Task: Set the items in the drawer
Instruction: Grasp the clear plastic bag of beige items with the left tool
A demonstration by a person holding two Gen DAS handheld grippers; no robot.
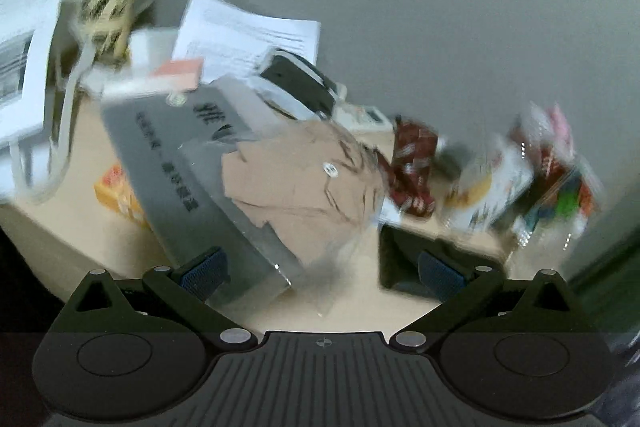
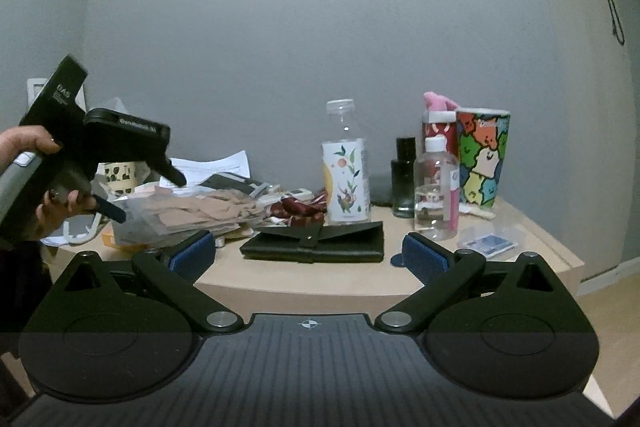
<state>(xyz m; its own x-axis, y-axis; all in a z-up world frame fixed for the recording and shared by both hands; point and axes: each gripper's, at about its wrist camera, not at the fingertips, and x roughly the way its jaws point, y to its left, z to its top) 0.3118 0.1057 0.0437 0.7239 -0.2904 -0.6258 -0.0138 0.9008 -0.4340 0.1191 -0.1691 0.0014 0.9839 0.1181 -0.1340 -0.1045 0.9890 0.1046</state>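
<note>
Left gripper (image 1: 320, 267): jaws spread wide, empty; clear packet of tan cloth (image 1: 296, 179) just ahead between them. Right gripper (image 2: 308, 255): jaws spread wide, empty; black wallet (image 2: 316, 241) flat on nightstand (image 2: 304, 287) between them. Drawer unseen.

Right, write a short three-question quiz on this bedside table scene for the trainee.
1. True or false: the right gripper is shut on the black wallet.
2. Which thing stands right behind the wallet in the right wrist view? A. the printed bottle B. the cartoon cup C. the pump bottle
3. Fill in: the clear packet ahead of the left gripper holds something ___ in colour.

Key: 1. False: its jaws stand wide open and the wallet lies flat on the table ahead of them. 2. A. 3. Beige.
</note>
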